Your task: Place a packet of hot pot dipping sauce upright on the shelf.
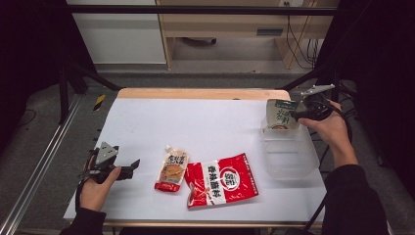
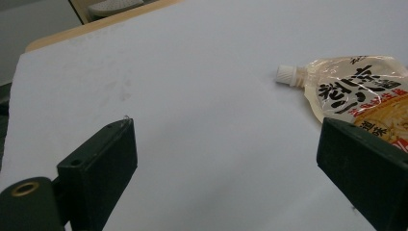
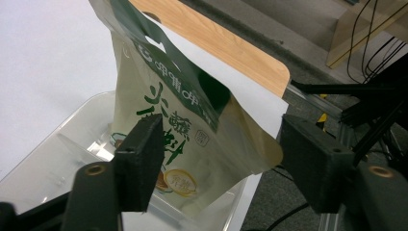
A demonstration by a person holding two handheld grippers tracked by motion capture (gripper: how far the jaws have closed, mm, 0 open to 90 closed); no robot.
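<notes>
We see a white-covered worktop (image 1: 205, 122) with a wooden far edge. At its near left, the left tongs (image 1: 128, 169) rest low over the surface, jaws spread apart with nothing between them; the left gripper view confirms the gap (image 2: 226, 163). Near centre lies a clear spouted sauce pouch with a white cap and red base (image 1: 172, 170), also visible in the left gripper view (image 2: 358, 91), just to the left of a flat red and white seasoning packet (image 1: 222, 181). At the right edge stands a clear plastic bin (image 1: 288, 154). The right tongs (image 1: 296, 112) are at a pale green-printed stand-up pouch (image 1: 280, 115) that sits upright in the far end of the bin. In the right gripper view the jaws stand apart (image 3: 221, 163), the pouch (image 3: 192, 144) between them and the bin wall (image 3: 57, 159) below; we cannot tell whether either jaw touches the pouch.
</notes>
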